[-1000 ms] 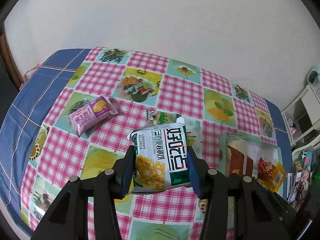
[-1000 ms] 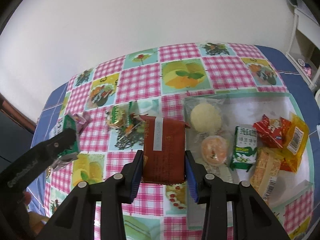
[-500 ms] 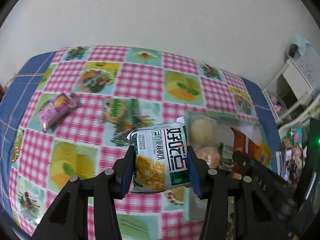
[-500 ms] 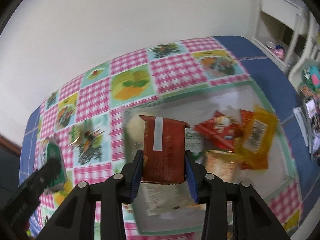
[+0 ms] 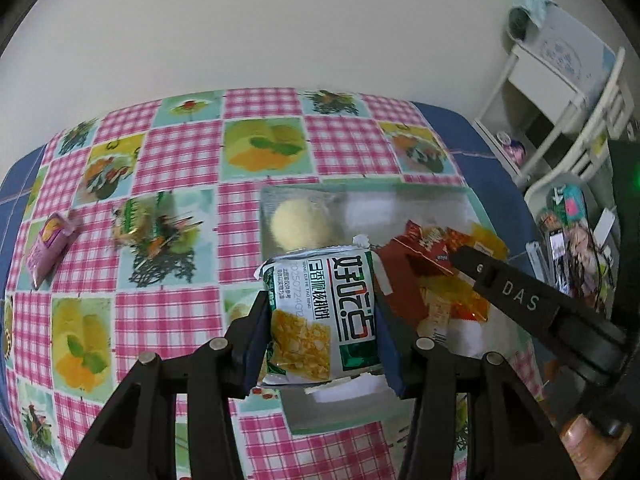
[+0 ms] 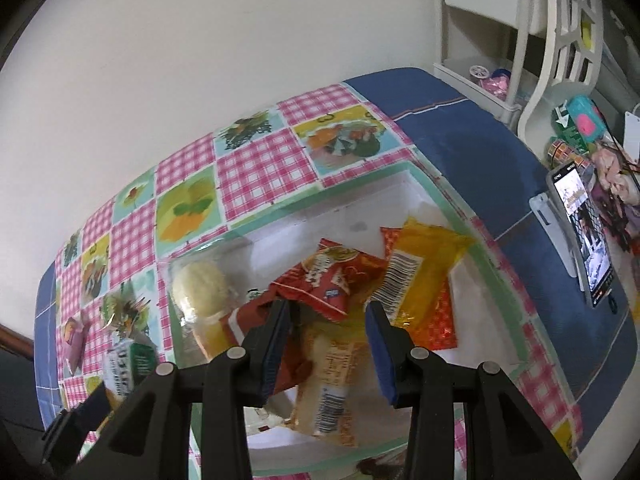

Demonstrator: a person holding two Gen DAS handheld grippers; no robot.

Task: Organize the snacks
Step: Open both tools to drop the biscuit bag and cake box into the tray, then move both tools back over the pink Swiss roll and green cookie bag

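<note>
My left gripper [image 5: 324, 312] is shut on a green and white snack packet [image 5: 322, 312] and holds it above the near left part of the clear plastic tray [image 5: 360, 196]. My right gripper [image 6: 328, 320] is open and empty over the tray [image 6: 440, 200]. The brown-red packet [image 6: 248, 324] lies in the tray just left of its fingers. The tray also holds a round yellow cake [image 6: 202, 284], a red packet [image 6: 332, 280], a yellow packet [image 6: 420, 276] and a beige bar [image 6: 328, 384]. A pink packet [image 5: 50, 248] and a green candy pack [image 5: 140, 224] lie on the tablecloth at left.
The checked tablecloth [image 5: 180, 160] covers the table, with a blue border [image 6: 480, 140] at the right. A phone on a stand [image 6: 584, 236] and clutter sit at the right edge. A white shelf unit [image 6: 500, 40] stands by the wall.
My right gripper opened and let go of the brown-red packet, which now lies in the tray. Both grippers moved right; my left gripper carried the green packet over the tray.
</note>
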